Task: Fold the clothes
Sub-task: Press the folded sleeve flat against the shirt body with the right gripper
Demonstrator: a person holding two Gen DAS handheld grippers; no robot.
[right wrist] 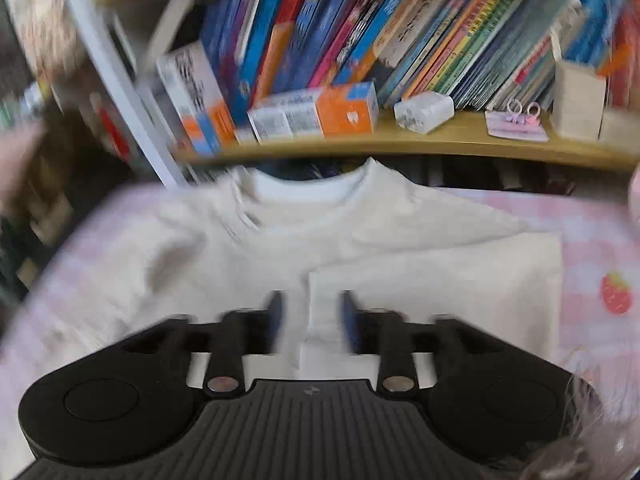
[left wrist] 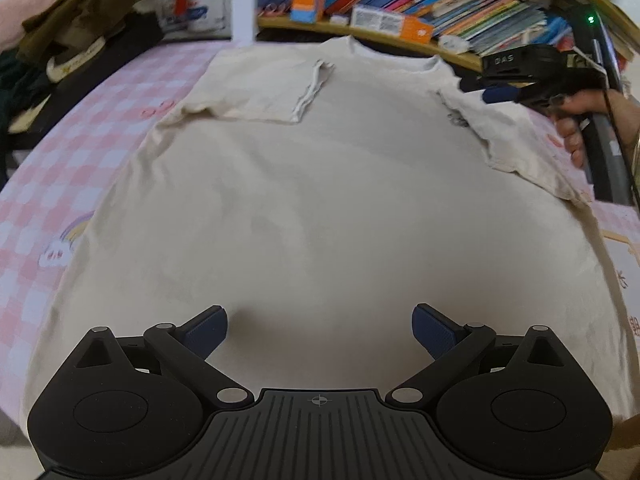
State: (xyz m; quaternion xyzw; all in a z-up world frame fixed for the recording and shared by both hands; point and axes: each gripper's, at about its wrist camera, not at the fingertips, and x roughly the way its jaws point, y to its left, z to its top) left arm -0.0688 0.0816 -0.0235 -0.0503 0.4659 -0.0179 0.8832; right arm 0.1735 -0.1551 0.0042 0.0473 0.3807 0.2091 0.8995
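A cream T-shirt (left wrist: 320,184) lies flat on the pink checked cloth, collar at the far side. Its left sleeve (left wrist: 264,92) is folded in over the body. My left gripper (left wrist: 320,330) is wide open and empty above the shirt's lower half. My right gripper (right wrist: 312,318) is partly open over the edge of the right sleeve (right wrist: 436,296), which is folded in over the body. The right wrist view is blurred and the jaws hold nothing I can make out. The right gripper also shows in the left wrist view (left wrist: 480,90) by the shirt's right shoulder.
A wooden shelf (right wrist: 400,146) with books and small boxes runs behind the collar. Dark green clothes (left wrist: 80,12) are piled at the far left. The pink checked cloth (left wrist: 48,200) shows on both sides of the shirt.
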